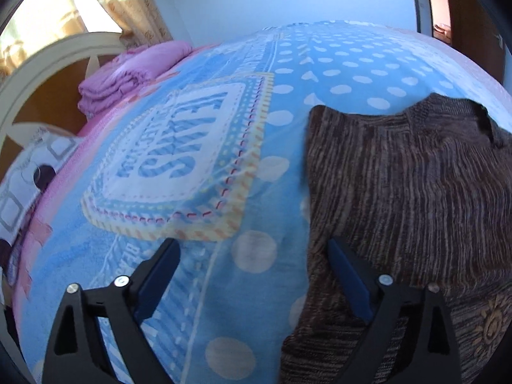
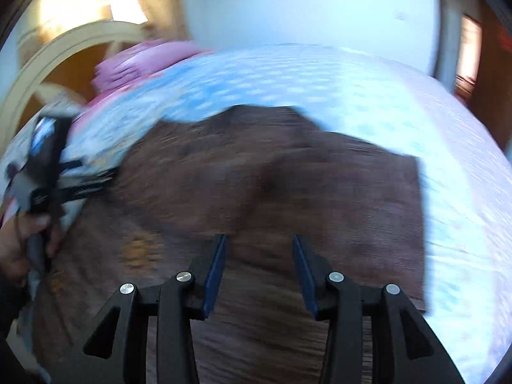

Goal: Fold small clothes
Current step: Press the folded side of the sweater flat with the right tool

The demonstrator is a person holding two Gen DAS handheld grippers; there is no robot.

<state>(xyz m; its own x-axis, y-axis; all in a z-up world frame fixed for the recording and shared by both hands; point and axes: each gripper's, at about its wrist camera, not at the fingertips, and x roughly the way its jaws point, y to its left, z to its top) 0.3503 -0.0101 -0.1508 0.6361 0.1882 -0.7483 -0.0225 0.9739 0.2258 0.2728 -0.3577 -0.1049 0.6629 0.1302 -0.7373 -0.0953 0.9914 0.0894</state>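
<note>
Both tongs stand spread and hold nothing. From the left gripper [image 1: 252, 246] the brown knitted garment [image 1: 416, 198] lies toward 2 o'clock: its left edge runs up between the fingers, so the right finger [image 1: 348, 278] sits over the knit while the left finger [image 1: 160, 275] sits over bare blue blanket [image 1: 198, 288]. The right gripper [image 2: 259, 240] hangs squarely above the same garment, which fills its view from 9 o'clock round to 3 o'clock, its long axis running across the frame, with a notched upper edge at 12 o'clock and a squared side at 3 o'clock. That view is blurred, so seams cannot be read. The left tool also appears there at 9 o'clock, at the garment's left edge, so each hand looks nearest its own side. Counted: one garment, two grippers, one polka-dot blanket on the bed, one stack of pink folded bedding [image 1: 128, 73] at 11 o'clock by the curved headboard [image 1: 48, 67]. The coming move likely calls for pinching opposite edges.
</note>
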